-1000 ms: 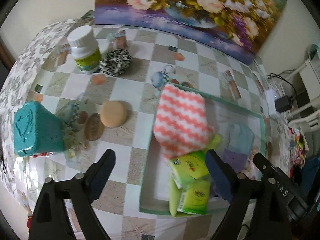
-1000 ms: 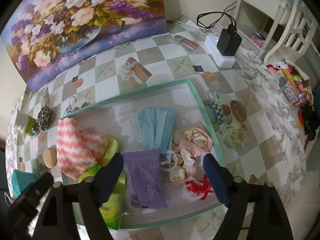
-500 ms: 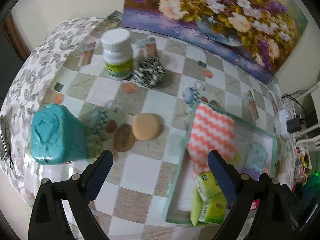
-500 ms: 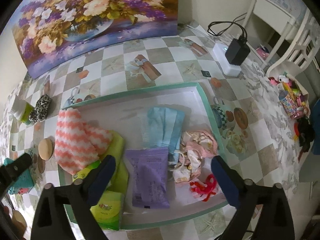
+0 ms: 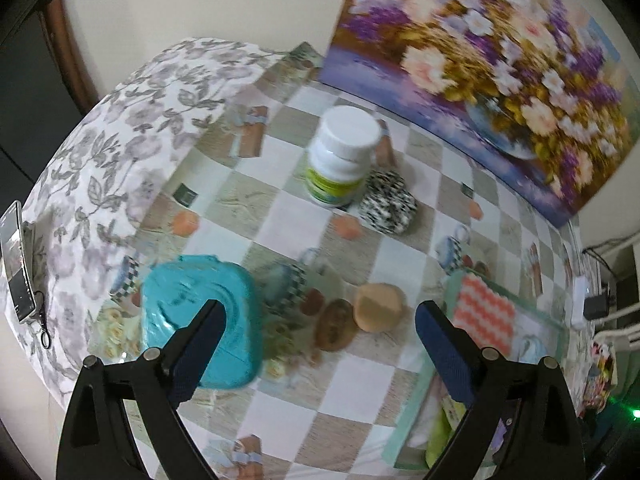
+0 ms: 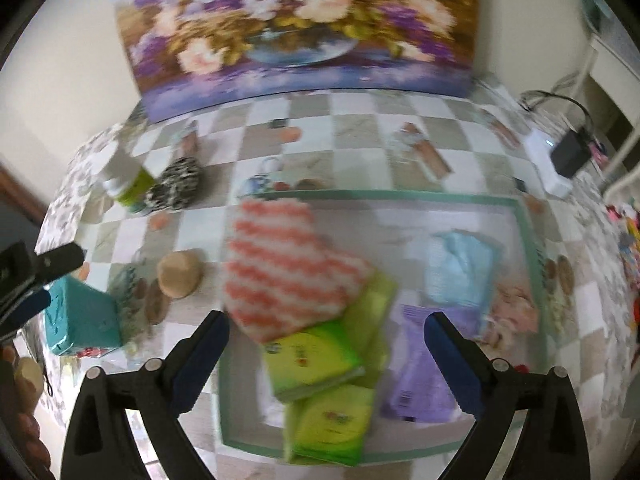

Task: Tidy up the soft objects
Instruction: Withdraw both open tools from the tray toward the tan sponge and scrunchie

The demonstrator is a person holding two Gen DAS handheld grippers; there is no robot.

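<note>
Left claw (image 5: pixel 320 336) gapes empty, tan sponge (image 5: pixel 379 306) just ahead between its fingers.

The right hand-held gripper (image 6: pixel 324 334) is hovering with its jaws spread wide and nothing between them, over a green-rimmed tray (image 6: pixel 530 240) lying on the checkered worktop (image 6: pixel 360 128). Inside the tray, a coral-striped cloth (image 6: pixel 288 268) is overlapping green tissue packs (image 6: pixel 316 360); a purple packet (image 6: pixel 416 372), a light blue cloth (image 6: pixel 460 268) and a pinkish bundle (image 6: pixel 514 308) are sitting to the right. Left of the tray, a tan round sponge (image 6: pixel 180 274), a teal box (image 6: pixel 82 316), a black-and-white scrunchie (image 6: pixel 176 190) and a bottle (image 6: pixel 126 186) are resting on the worktop. The left hand-held gripper's finger (image 6: pixel 60 258) is showing at the left edge.
</note>
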